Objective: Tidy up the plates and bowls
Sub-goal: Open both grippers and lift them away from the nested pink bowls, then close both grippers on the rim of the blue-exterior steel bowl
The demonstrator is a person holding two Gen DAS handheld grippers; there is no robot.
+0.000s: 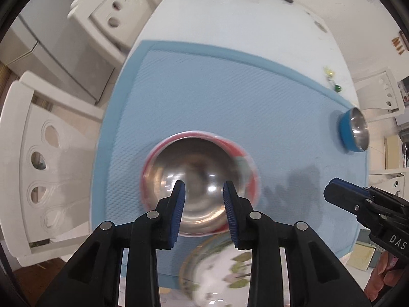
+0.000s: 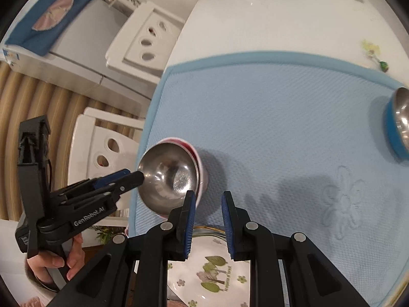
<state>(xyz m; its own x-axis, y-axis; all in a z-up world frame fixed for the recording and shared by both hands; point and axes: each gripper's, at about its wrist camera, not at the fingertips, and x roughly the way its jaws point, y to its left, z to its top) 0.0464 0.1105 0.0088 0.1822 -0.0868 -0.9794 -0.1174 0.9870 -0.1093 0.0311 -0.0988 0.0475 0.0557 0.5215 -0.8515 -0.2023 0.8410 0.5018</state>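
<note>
We have the left claw [image 1: 202,192] spread, its two fingers apart and nothing between them. The red bowl [image 1: 199,179] with the shiny steel inside sits straight ahead of it on the blue mat [image 1: 230,89], near the mat's left edge. In the left view the fingertips frame the bowl's hollow, and in the right view the left claw reaches the bowl's near-left rim; whether a finger touches the rim we cannot tell, since that view is blurred.

The right claw [image 2: 208,199] is also spread and holds nothing. It hangs over the mat just to the right of the red bowl, with the flowered plate [image 2: 212,268] below it at the mat's near edge.

The blue bowl [image 2: 398,122] stands at the far right side of the mat, well apart from both claws. Being round, the bowls have no long axis to line up with; what matters is the rim.

We judge the left claw nearer the red bowl and better placed to pinch its rim. The right claw is the nearer one to the blue bowl, though it would have to travel across the mat on the bench [image 2: 268,12].
</note>
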